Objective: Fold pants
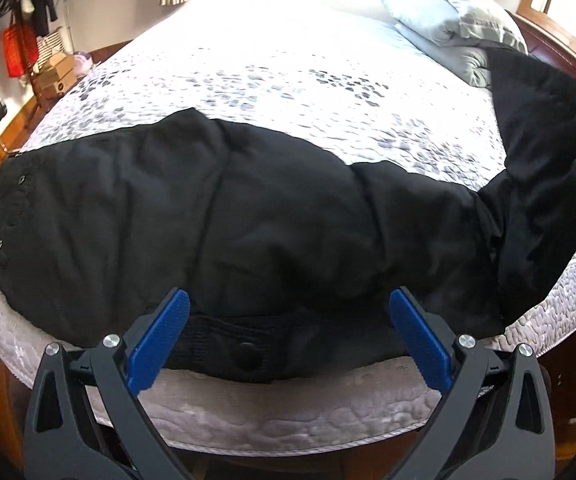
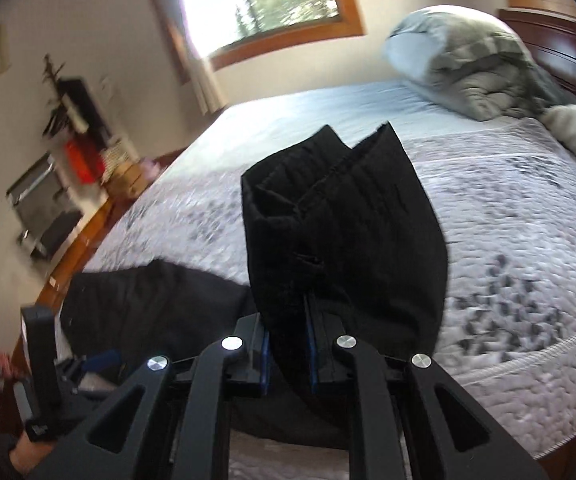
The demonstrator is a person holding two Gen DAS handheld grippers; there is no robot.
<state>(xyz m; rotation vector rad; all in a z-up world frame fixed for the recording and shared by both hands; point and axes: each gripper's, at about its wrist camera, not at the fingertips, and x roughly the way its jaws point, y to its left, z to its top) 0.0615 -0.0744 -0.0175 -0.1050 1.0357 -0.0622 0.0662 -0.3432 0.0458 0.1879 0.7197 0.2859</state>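
Black pants [image 1: 247, 220] lie across the near edge of the bed, the waistband and its button [image 1: 244, 356] close to me. My left gripper [image 1: 290, 294] hovers open above the waistband, its blue pads [image 1: 159, 340] wide apart with nothing between them. At the right the leg part [image 1: 536, 128] is lifted off the bed. In the right wrist view my right gripper [image 2: 288, 316] is shut on the black leg ends [image 2: 344, 216], which stand up over its fingers and hide the tips. The rest of the pants [image 2: 147, 304] lies lower left, beside the left gripper's body [image 2: 43, 360].
The bed [image 1: 288, 80] has a white quilt with grey speckles and a thick mattress edge [image 1: 288, 412]. Grey pillows and a folded blanket [image 2: 480, 64] sit at the head by a dark wooden headboard. Boxes, a red item and shelving [image 1: 47, 68] stand along the far left wall.
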